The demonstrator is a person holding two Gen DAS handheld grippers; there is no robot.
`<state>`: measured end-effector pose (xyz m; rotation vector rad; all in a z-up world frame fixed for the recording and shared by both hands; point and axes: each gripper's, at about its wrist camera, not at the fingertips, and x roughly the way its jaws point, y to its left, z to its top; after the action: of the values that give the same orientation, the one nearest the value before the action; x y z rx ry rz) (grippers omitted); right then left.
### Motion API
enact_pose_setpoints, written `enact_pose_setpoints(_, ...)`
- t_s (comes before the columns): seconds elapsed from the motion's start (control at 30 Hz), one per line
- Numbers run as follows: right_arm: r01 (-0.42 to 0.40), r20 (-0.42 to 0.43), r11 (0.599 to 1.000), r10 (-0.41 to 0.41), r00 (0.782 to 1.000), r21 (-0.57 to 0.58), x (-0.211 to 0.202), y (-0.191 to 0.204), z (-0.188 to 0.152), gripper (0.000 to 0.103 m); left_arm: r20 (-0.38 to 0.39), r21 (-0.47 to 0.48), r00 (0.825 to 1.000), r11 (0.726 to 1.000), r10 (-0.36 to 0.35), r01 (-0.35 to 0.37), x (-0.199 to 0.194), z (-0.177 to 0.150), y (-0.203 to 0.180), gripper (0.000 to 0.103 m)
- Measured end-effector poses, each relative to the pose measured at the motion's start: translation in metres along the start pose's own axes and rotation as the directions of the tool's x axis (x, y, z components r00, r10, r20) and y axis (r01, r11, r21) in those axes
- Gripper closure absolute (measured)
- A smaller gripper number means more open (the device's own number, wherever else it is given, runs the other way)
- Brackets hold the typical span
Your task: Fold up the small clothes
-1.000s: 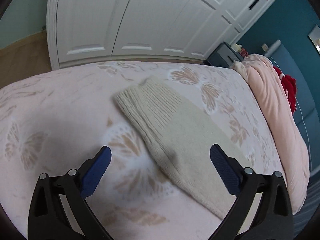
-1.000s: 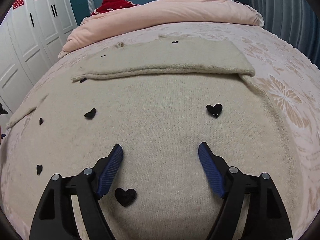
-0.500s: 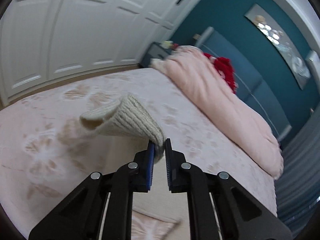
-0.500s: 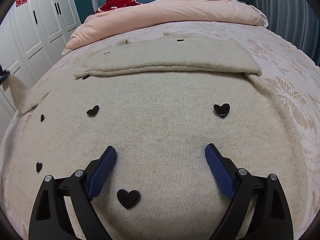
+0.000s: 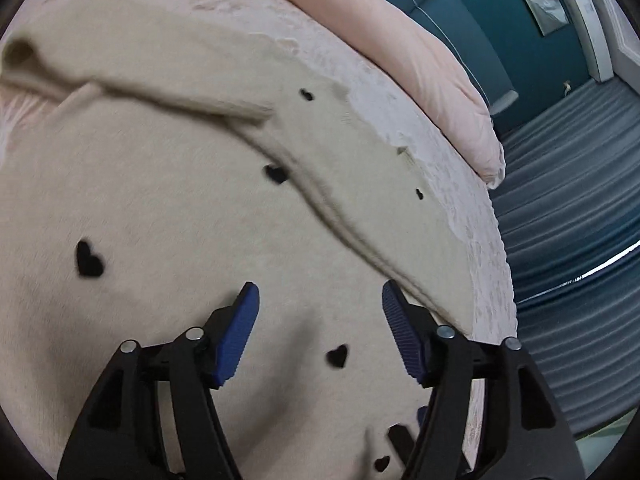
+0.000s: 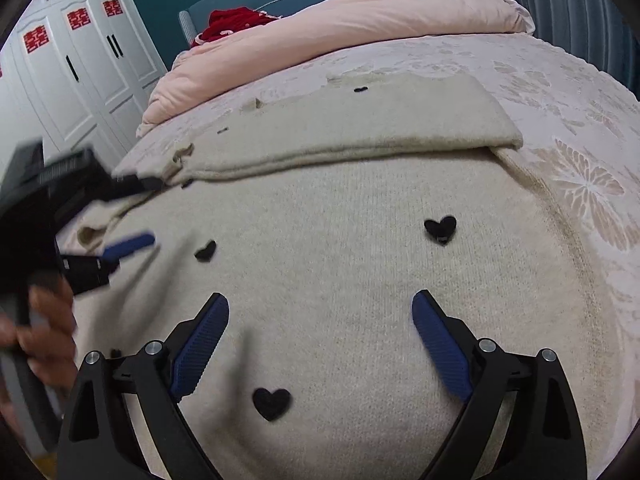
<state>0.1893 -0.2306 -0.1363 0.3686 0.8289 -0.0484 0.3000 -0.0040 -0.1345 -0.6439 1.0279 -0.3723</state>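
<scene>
**Both claws released over a heart-dotted sweater**

While the cream knit sweater (image 6: 360, 280) lies spread flat across the pink floral bedspread (image 6: 580, 92), both grippers hover above it with nothing in their grasp. Seen from the right wrist, the right gripper (image 6: 320, 320) has its jaws spread wide over the sweater's body, and its ribbed blue pads (image 6: 440, 340) flank a black felt-like heart (image 6: 272, 402). This view alone takes in the left gripper (image 6: 132, 242) from outside: blurred, at the left edge, one blue finger reaching over the sweater near a rumpled sleeve cuff (image 6: 90, 234), with the person's hand (image 6: 44, 340) wrapped round its black handle. It also shows the white wardrobe doors (image 6: 92, 64) with red paper emblems and a red cushion (image 6: 232, 26) behind the rolled pink duvet (image 6: 340, 28).

From the left wrist, the left gripper (image 5: 320, 304) is likewise released, jaws apart, above the fabric beside another small heart (image 5: 337, 356). Only this camera catches the sleeve (image 5: 168, 92) laid across the sweater's body, its open cuff at the far left, the long raised fold edge (image 5: 340, 224) running diagonally, and the grey-blue pleated curtain (image 5: 568, 200) beyond the bed's edge.

The knit is fine and fuzzy; the far part of the garment is folded into a flat, straight-edged band (image 6: 360, 124).
</scene>
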Motion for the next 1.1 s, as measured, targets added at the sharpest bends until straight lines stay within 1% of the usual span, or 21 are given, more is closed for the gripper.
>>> enact_pose_setpoints(0.03, -0.024, 0.015, 1.000, 0.023, 1.000, 0.013, -0.002, 0.003, 0.010, 0.012, 0.026, -0.029, 1.000, 0.999, 0.016, -0.015, -0.008, -0.003, 0.016, 0.030)
enact_pose_setpoints(0.1, -0.063, -0.001, 0.998, 0.063, 0.998, 0.008, 0.006, 0.021, 0.039, 0.013, 0.087, -0.048, 0.996, 0.999, 0.027, -0.023, -0.028, -0.010, 0.043, 0.030)
enact_pose_setpoints(0.13, -0.091, -0.020, 0.996, 0.090, 0.996, -0.014, 0.013, 0.036, 0.054, 0.019, 0.115, -0.047, 0.993, 0.999, 0.020, -0.015, -0.038, -0.013, 0.055, 0.030)
enact_pose_setpoints(0.17, -0.123, -0.044, 0.991, 0.121, 0.992, -0.049, 0.023, 0.055, 0.071, 0.021, 0.138, -0.042, 0.990, 0.999, 0.019, -0.013, -0.048, -0.016, 0.065, 0.030)
enact_pose_setpoints(0.23, -0.190, -0.123, 0.977, 0.177, 0.976, -0.098, 0.050, 0.092, 0.099, 0.022, 0.169, -0.031, 0.985, 0.999, 0.010, -0.005, -0.058, -0.022, 0.077, 0.030)
enact_pose_setpoints(0.3, -0.253, -0.191, 0.963, 0.233, 0.954, -0.089, 0.085, 0.122, 0.121, 0.023, 0.184, 0.012, 0.983, 1.000, -0.009, 0.007, -0.059, -0.027, 0.080, 0.031)
enact_pose_setpoints(0.33, -0.268, -0.223, 0.961, 0.247, 0.943, -0.070, 0.102, 0.133, 0.128, 0.026, 0.197, 0.042, 0.980, 0.999, -0.008, -0.001, -0.059, -0.032, 0.079, 0.031)
enact_pose_setpoints(0.37, -0.267, -0.257, 0.963, 0.248, 0.934, -0.043, 0.122, 0.142, 0.135, 0.027, 0.211, 0.065, 0.978, 0.998, -0.002, -0.012, -0.059, -0.036, 0.077, 0.031)
enact_pose_setpoints(0.43, -0.269, -0.319, 0.963, 0.254, 0.913, -0.004, 0.153, 0.158, 0.140, 0.036, 0.221, 0.078, 0.975, 0.997, 0.005, -0.023, -0.057, -0.038, 0.075, 0.028)
enact_pose_setpoints(0.53, -0.228, -0.387, 0.974, 0.213, 0.897, 0.006, 0.188, 0.176, 0.139, 0.036, 0.230, 0.083, 0.973, 0.997, -0.026, 0.007, -0.057, -0.037, 0.077, 0.026)
enact_pose_setpoints(0.57, -0.209, -0.391, 0.978, 0.192, 0.900, -0.001, 0.195, 0.180, 0.138, 0.036, 0.235, 0.085, 0.971, 0.996, -0.036, 0.016, -0.057, -0.038, 0.077, 0.025)
enact_pose_setpoints(0.6, -0.194, -0.378, 0.981, 0.175, 0.909, -0.013, 0.197, 0.185, 0.139, 0.041, 0.236, 0.086, 0.971, 0.996, -0.041, 0.021, -0.057, -0.037, 0.076, 0.025)
enact_pose_setpoints(0.63, -0.191, -0.369, 0.981, 0.168, 0.914, -0.026, 0.197, 0.189, 0.140, 0.068, 0.236, 0.087, 0.971, 0.996, -0.042, 0.022, -0.057, -0.037, 0.076, 0.024)
enact_pose_setpoints(0.67, -0.211, -0.373, 0.977, 0.185, 0.909, -0.028, 0.197, 0.194, 0.142, 0.092, 0.236, 0.092, 0.971, 0.996, -0.045, 0.024, -0.056, -0.038, 0.074, 0.023)
enact_pose_setpoints(0.7, -0.228, -0.374, 0.974, 0.209, 0.904, -0.008, 0.194, 0.195, 0.144, 0.095, 0.234, 0.096, 0.971, 0.995, -0.051, 0.029, -0.057, -0.040, 0.076, 0.021)
enact_pose_setpoints(0.8, -0.330, -0.266, 0.944, 0.321, 0.909, 0.009, 0.157, 0.200, 0.166, 0.096, 0.225, 0.101, 0.972, 0.994, -0.073, 0.052, -0.057, -0.039, 0.075, 0.016)
enact_pose_setpoints(0.87, -0.369, -0.202, 0.929, 0.358, 0.912, -0.017, 0.128, 0.199, 0.185, 0.096, 0.210, 0.066, 0.974, 0.995, -0.083, 0.071, -0.060, -0.032, 0.071, 0.012)
enact_pose_setpoints(0.9, -0.379, -0.176, 0.925, 0.368, 0.913, -0.033, 0.116, 0.196, 0.194, 0.096, 0.215, 0.017, 0.970, 0.994, -0.113, 0.112, -0.063, -0.022, 0.069, 0.010)
enact_pose_setpoints(0.97, -0.379, -0.140, 0.924, 0.370, 0.918, -0.042, 0.098, 0.184, 0.212, 0.096, 0.256, -0.104, 0.944, 0.965, -0.207, 0.240, -0.070, -0.002, 0.068, 0.005)
enact_pose_setpoints(1.03, -0.364, -0.135, 0.930, 0.356, 0.925, -0.039, 0.092, 0.169, 0.226, 0.096, 0.270, -0.220, 0.922, 0.915, -0.277, 0.339, -0.059, 0.026, 0.065, 0.005)
enact_pose_setpoints(1.1, -0.329, -0.127, 0.943, 0.320, 0.939, -0.056, 0.086, 0.154, 0.237, 0.096, 0.284, -0.336, 0.924, 0.876, -0.257, 0.347, -0.039, 0.056, 0.065, 0.005)
